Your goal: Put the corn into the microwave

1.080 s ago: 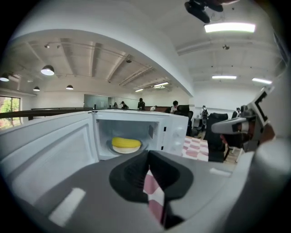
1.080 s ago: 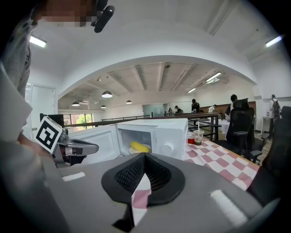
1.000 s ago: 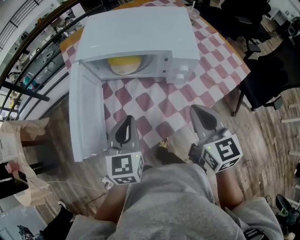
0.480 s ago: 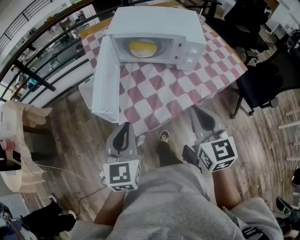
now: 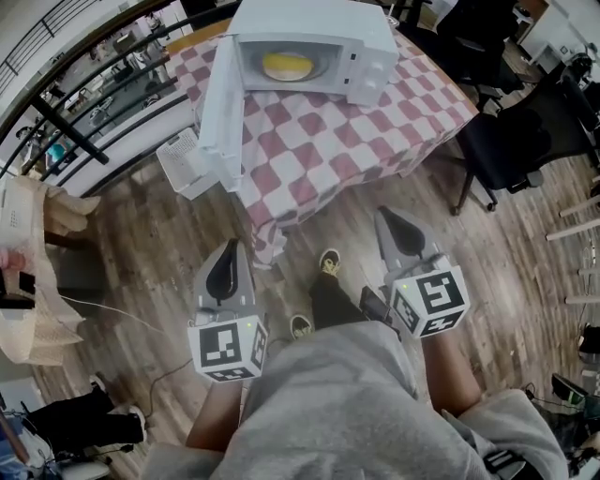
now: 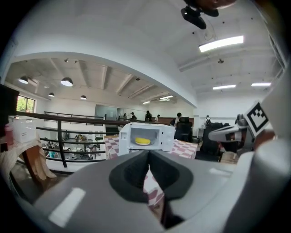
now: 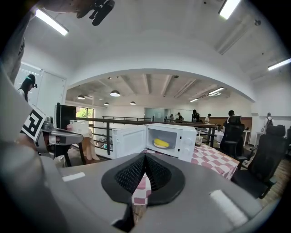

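Left claw (image 5: 230,246), right claw (image 5: 386,216) together, empty — well apart from microwave (image 5: 314,23); corn (image 5: 288,65) inside, door (image 5: 219,117) open; chair (image 5: 511,141) nearby.

A surface (image 5: 319,141) under a red-and-white chequered cloth stands ahead of the jaws, well apart from them. By its left corner a white gridded box (image 5: 183,161) lies on the wooden floor (image 5: 141,244), with a black railing (image 5: 84,108) beyond. A black office chair (image 5: 511,141) stands ahead and to the right of the jaws. To their left a thin cable (image 5: 112,311) trails beside a tan-draped stand (image 5: 47,328).
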Tool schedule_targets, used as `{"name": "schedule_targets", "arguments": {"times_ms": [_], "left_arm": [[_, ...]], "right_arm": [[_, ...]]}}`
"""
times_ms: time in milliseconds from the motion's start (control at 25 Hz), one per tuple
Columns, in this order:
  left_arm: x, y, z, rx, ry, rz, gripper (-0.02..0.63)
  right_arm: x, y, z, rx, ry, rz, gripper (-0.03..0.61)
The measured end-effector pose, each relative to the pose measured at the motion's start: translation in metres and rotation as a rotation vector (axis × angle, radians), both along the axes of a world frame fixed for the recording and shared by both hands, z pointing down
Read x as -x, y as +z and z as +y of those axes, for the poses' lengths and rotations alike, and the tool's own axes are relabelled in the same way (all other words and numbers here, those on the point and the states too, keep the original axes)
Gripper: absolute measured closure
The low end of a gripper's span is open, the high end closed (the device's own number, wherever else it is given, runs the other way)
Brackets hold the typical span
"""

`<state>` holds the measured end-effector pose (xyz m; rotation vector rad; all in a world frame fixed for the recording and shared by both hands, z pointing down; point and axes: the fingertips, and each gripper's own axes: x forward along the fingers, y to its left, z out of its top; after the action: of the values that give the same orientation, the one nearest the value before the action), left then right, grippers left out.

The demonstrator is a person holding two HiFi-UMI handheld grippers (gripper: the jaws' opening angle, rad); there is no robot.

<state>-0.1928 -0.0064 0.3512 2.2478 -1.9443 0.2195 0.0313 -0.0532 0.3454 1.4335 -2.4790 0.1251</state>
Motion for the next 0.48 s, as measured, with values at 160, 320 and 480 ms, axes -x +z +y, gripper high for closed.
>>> {"name": "schedule_targets", "arguments": {"times_ms": [160,320,480], "left_arm": [[-0.007,-0.002,0.025,0.001,0.013,0.001,0.603],[-0.02,-0.005,0.036,0.002,0.028,-0.003,0.603],[-0.032,-0.007,0.041,0.011,0.039,-0.011,0.603]], "right_arm": [[-0.003,-0.004,0.024,-0.009,-0.002,0.006,0.578],[-0.013,-0.002,0.038,-0.003,0.006,0.01,0.578],[-0.028,-0.004,0.049,-0.001,0.026,-0.002,0.578]]}}
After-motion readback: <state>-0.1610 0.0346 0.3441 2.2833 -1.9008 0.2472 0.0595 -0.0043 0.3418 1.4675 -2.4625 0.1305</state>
